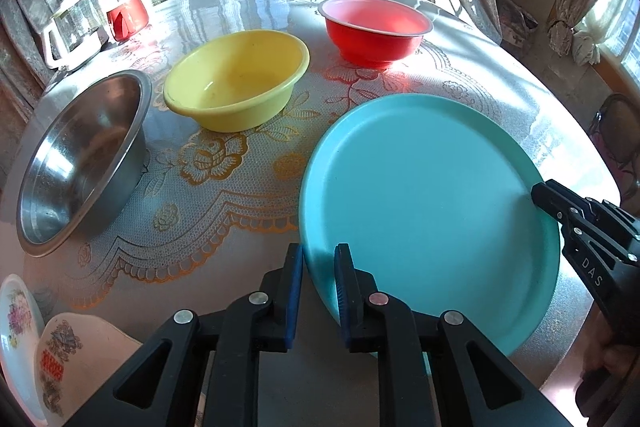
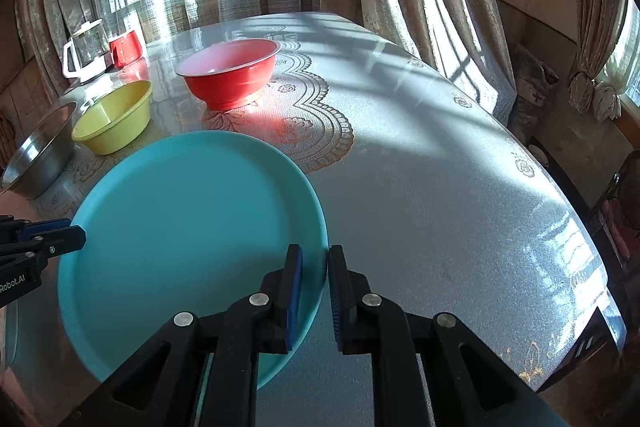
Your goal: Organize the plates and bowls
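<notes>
Plates and bowls sit spread over the lace-covered table [image 2: 440, 187]: steel bowl [image 1: 80, 163] far left, yellow bowl [image 1: 236, 79], red bowl [image 1: 376, 27], then the turquoise plate [image 1: 432, 211] nearest. Left gripper [image 1: 319, 291] straddles its near-left rim, right gripper [image 2: 315, 291] the opposite rim, jaws close around the edge; whether they actually pinch it I cannot tell. Uneven lifting could let the slick, shallow rim slip free.
</notes>
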